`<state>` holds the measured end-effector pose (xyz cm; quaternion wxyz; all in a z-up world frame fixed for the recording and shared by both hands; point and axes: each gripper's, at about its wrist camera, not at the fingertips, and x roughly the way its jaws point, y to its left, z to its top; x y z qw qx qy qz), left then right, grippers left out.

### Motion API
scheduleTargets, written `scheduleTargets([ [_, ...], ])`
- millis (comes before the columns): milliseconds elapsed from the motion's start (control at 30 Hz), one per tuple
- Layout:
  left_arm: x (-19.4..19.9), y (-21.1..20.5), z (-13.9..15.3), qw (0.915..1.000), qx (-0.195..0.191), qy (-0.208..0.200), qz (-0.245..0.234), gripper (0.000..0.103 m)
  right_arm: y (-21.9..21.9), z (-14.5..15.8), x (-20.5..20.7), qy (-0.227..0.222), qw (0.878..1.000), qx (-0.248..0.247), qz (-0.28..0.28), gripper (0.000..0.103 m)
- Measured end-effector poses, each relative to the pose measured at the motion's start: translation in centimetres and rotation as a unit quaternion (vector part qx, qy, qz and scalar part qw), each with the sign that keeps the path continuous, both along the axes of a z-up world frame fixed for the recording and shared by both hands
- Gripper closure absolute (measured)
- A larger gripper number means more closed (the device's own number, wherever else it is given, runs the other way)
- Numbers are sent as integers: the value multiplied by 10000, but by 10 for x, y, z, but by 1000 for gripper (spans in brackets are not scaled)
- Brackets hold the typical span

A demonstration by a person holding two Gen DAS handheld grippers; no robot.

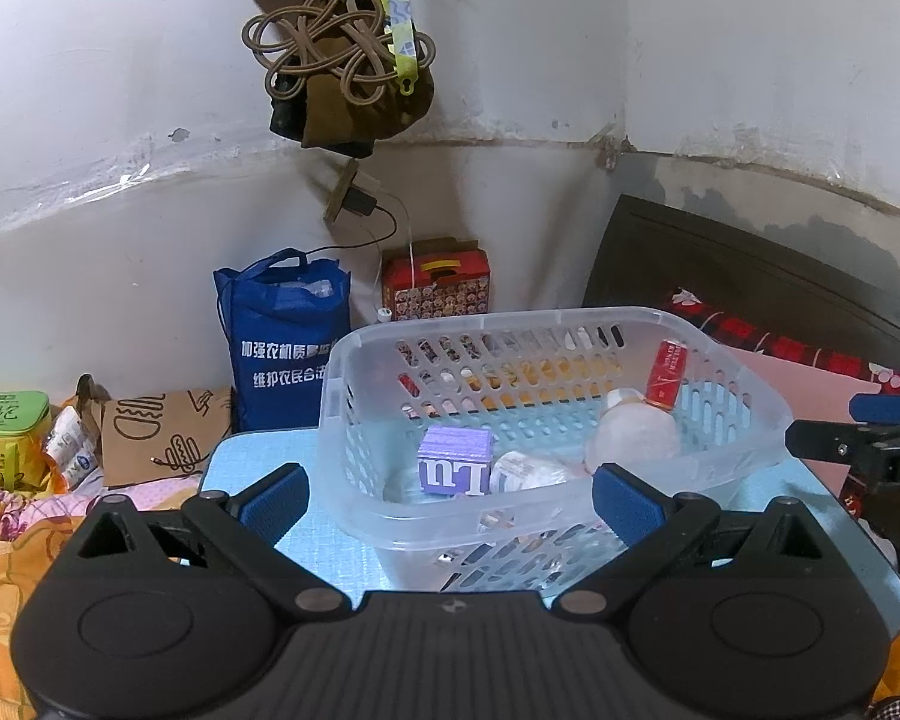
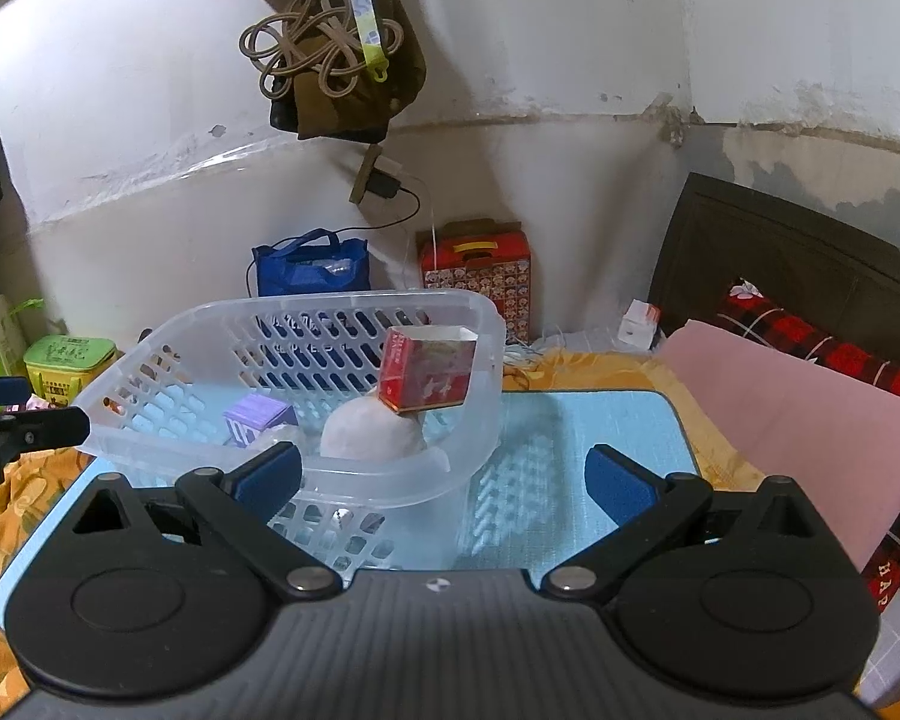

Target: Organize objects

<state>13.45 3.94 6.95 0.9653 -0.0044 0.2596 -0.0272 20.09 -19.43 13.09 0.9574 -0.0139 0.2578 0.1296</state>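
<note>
Both your jaws stand spread, empty. Your left view shows the purple box (image 1: 455,459) in the basket (image 1: 744,396) fully; your right view half-hides it.

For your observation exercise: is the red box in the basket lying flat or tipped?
Tipped: the red box leans on the white bundle inside the basket.

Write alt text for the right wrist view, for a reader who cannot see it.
A clear plastic basket sits on a light blue mat, holding a red box perched on a white rounded object, plus a purple box. The open right gripper hovers in front, empty.
</note>
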Motion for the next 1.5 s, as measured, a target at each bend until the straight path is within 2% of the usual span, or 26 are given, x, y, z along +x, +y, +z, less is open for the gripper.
scheduleTargets([
  [633, 0, -4, -1, 9999, -62, -9, -107, 1, -1, 3, 0, 5, 10000, 41, -16, 0],
  [867, -6, -11, -2, 9995, 179, -265, -71, 2, -2, 1, 1, 19, 10000, 22, -23, 0],
  [1033, -3, -11, -4, 9997, 25, -136, -205, 2, -2, 2, 1, 26, 10000, 20, -23, 0],
  [1267, -4, -16, -7, 9991, 343, -239, -33, 2, -3, 0, 2, 31, 10000, 41, -34, 0],
  [1500, -6, -11, -3, 9991, 205, -372, -15, 2, -3, -1, 2, 44, 10000, 65, -45, 0],
])
